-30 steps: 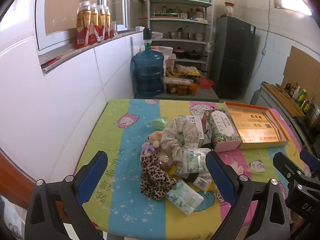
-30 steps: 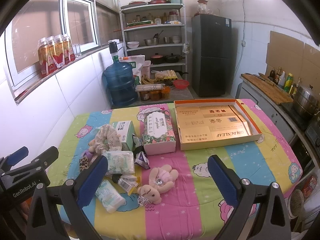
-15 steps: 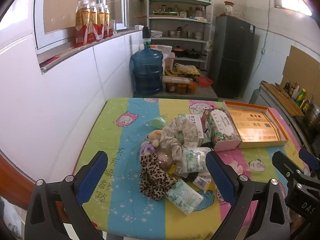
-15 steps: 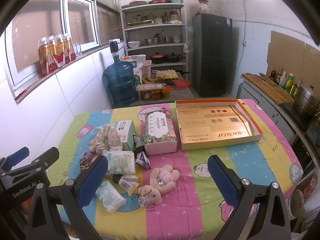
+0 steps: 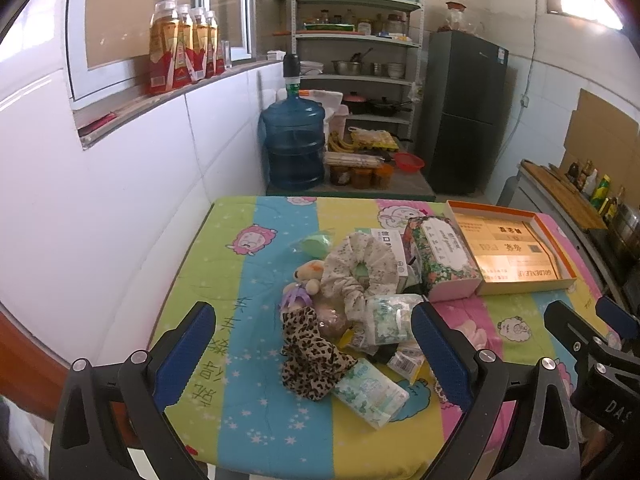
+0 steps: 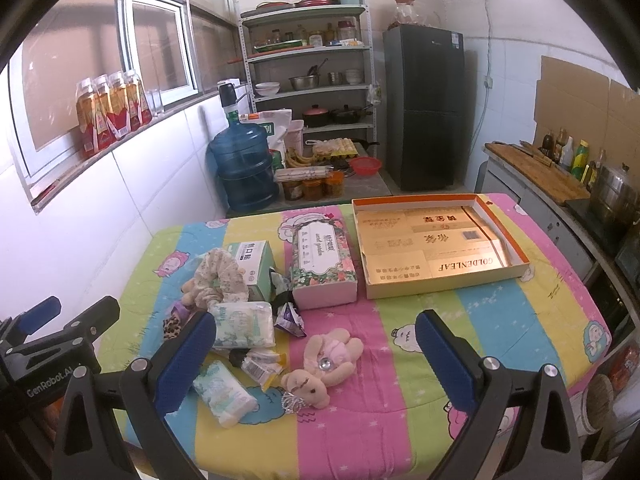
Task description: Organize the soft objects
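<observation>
Both the left tongs (image 5: 312,356) and right tongs (image 6: 316,356) hang spread and empty over the desk (image 6: 500,320), the soft pile (image 5: 352,312) unsorted at twelve o'clock, the tray (image 6: 516,258) toward two o'clock bare.

- It was a home kitchen.
- A fridge (image 6: 424,108) stood beside shelves (image 6: 308,60) of pots and bowls.
- A water jug (image 6: 244,168) sat nearby.

Printed cotton-like cloth (image 6: 400,332) covers the counter; plush bear (image 6: 320,364); leopard-print fabric scrunchie (image 5: 308,356); glossy plastic tissue packs (image 6: 244,324); shiny gold cardboard box (image 6: 436,246); matt black hand-held gripper (image 6: 316,356).
</observation>
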